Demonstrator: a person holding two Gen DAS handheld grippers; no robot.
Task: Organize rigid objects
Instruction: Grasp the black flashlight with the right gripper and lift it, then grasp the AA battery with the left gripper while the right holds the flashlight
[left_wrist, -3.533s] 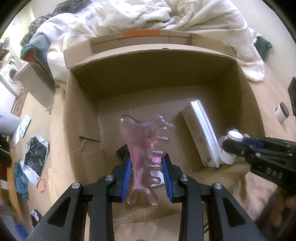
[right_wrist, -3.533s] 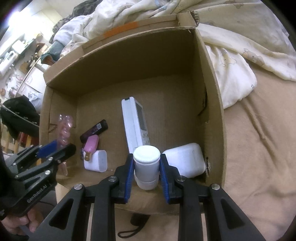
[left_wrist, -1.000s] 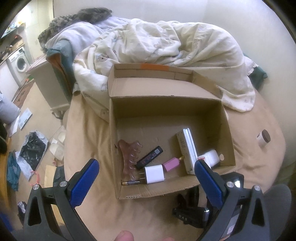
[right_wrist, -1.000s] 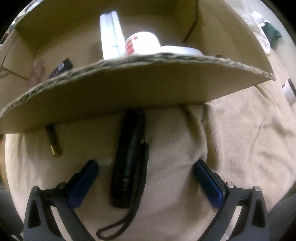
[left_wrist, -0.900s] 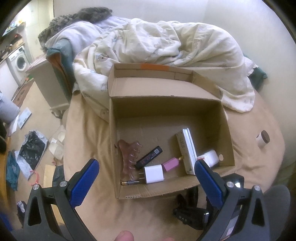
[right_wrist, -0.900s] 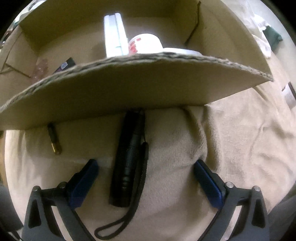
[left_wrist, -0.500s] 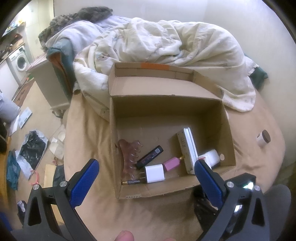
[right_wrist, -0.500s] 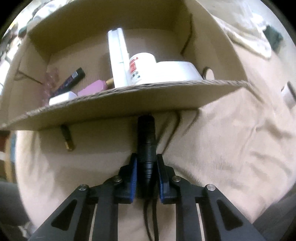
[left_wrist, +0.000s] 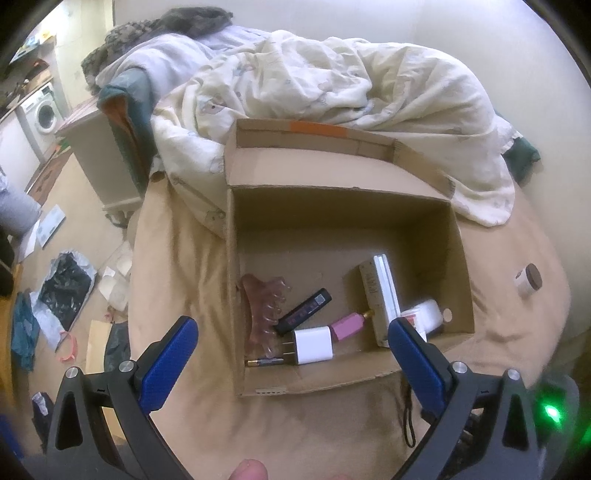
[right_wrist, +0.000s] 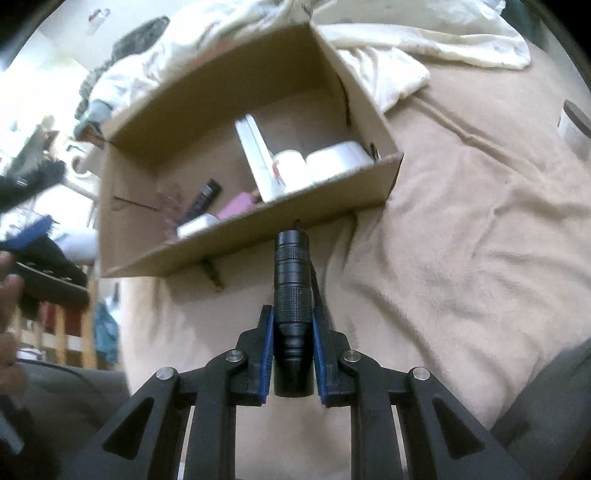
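The cardboard box (left_wrist: 343, 221) sits on a bed covered by a tan blanket (left_wrist: 177, 288), its top open and its near wall (right_wrist: 258, 236) low. A rumpled cream duvet (left_wrist: 332, 88) presses against the box's far flap, while bare blanket lies open on the near side and to the right of the box. The bed's left edge drops to a cluttered floor (left_wrist: 66, 280).

The right hand-held gripper (right_wrist: 293, 328) is clamped on a black flashlight (right_wrist: 293, 288), its blue pads pressing both sides of the knurled barrel. The flashlight points forward toward the box's near wall, its tip just short of the cardboard edge, and its strap (left_wrist: 408, 424) hangs below. The left hand-held gripper (left_wrist: 291, 350) stands wide with nothing between its pads, above the near left part of the box.

Inside the box lie a pink comb-shaped piece (left_wrist: 262, 306) by the left wall, a dark lighter (left_wrist: 304, 312), a white charger plug (left_wrist: 312, 345), a small pink item (left_wrist: 347, 325), a white remote (left_wrist: 382, 295) on its edge, and a white bottle (right_wrist: 291, 171) beside a white case (right_wrist: 338, 157) in the right corner. A small brass-coloured cylinder (right_wrist: 214, 275) lies on the blanket just under the near wall, left of the flashlight. A brown-lidded jar (left_wrist: 528, 280) rests well apart on the right.
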